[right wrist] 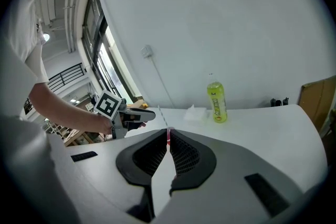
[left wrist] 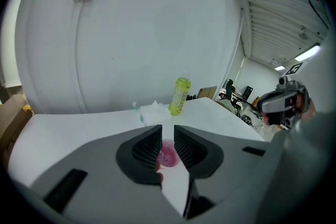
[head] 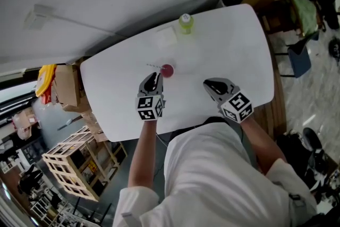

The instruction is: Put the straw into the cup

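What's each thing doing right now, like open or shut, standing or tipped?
left gripper: fingers slightly apart, holding nothing
right gripper: fingers shut, empty
cup: upright, straw inside
straw: in the cup, leaning
bottle: upright

A yellow-green plastic bottle (head: 185, 23) is being borne upright near the far edge of a white rounded table (head: 234, 45). A white paper tissue (head: 166, 37) is being kept just beside it. A slatted wooden crate (head: 71, 165) and a brown cardboard box (head: 65, 85) are being stored on the floor left of the table.
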Demonstrator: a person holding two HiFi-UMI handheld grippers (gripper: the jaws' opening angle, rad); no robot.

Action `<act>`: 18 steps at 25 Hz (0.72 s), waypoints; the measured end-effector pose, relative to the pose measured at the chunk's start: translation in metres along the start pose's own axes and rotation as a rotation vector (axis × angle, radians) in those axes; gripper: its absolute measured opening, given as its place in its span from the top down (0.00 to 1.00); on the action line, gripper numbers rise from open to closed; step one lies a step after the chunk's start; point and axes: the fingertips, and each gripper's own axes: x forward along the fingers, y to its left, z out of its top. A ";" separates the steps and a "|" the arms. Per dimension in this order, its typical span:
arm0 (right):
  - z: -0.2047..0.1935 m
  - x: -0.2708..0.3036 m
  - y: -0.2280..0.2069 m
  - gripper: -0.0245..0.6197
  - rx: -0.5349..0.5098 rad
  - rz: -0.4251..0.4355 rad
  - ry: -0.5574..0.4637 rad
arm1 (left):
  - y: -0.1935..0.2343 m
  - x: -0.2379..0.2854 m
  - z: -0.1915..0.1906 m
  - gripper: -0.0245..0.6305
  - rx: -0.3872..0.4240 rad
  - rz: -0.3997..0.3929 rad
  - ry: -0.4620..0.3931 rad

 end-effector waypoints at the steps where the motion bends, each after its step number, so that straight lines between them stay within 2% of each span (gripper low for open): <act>1: 0.001 0.000 0.003 0.90 -0.008 0.000 -0.003 | 0.000 -0.003 0.001 0.85 0.002 -0.002 -0.003; 7: 0.014 -0.006 0.024 0.90 -0.044 -0.022 -0.052 | -0.010 -0.034 0.007 0.85 0.062 -0.037 -0.027; 18: 0.017 -0.034 0.085 0.90 -0.107 -0.118 -0.138 | -0.040 -0.129 0.009 0.96 0.129 -0.141 -0.152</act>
